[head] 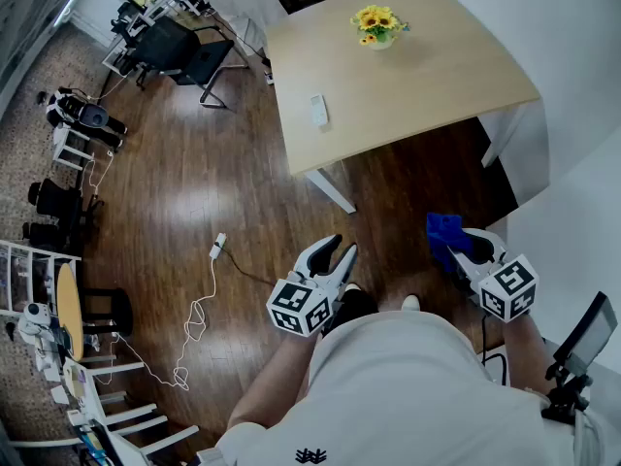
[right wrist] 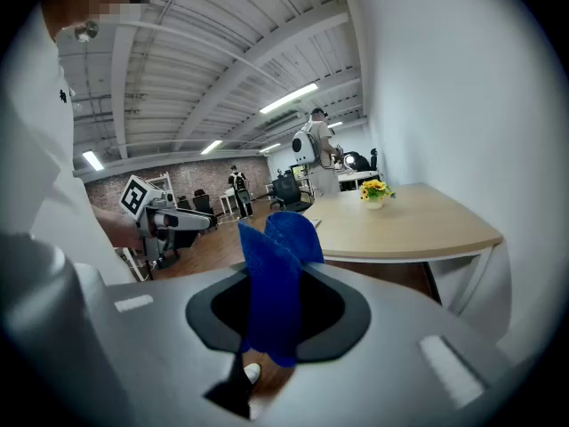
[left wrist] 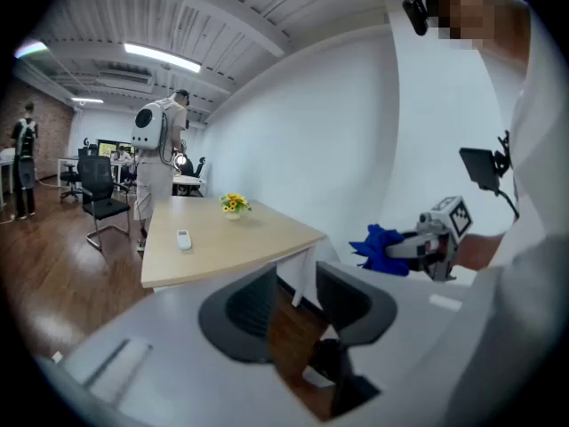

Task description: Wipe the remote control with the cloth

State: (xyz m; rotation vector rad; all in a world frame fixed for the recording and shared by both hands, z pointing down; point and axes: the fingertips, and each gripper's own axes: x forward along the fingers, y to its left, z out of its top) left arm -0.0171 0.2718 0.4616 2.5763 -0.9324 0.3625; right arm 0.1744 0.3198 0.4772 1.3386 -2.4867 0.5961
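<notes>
Saw the pale wooden table (head: pixel 427 85) far across the dark wood floor (head: pixel 194 183), well apart from both grippers. Held the left gripper (head: pixel 340 252) at near left, jaws drawn together on nothing. Clamped the right gripper (head: pixel 464 253) at near right on the blue cloth (head: pixel 443 229), folds standing up past the jaws. Spotted the sunflower pot (head: pixel 376 22) far on the table, the white remote control (head: pixel 318 111) nearer, by its left edge.

remote control (head: pixel 318 111) on table (head: pixel 437 85) | cloth (head: pixel 444 229) in right claw (head: pixel 458 252)

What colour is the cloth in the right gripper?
The cloth is bright blue; the right gripper view shows it best.
</notes>
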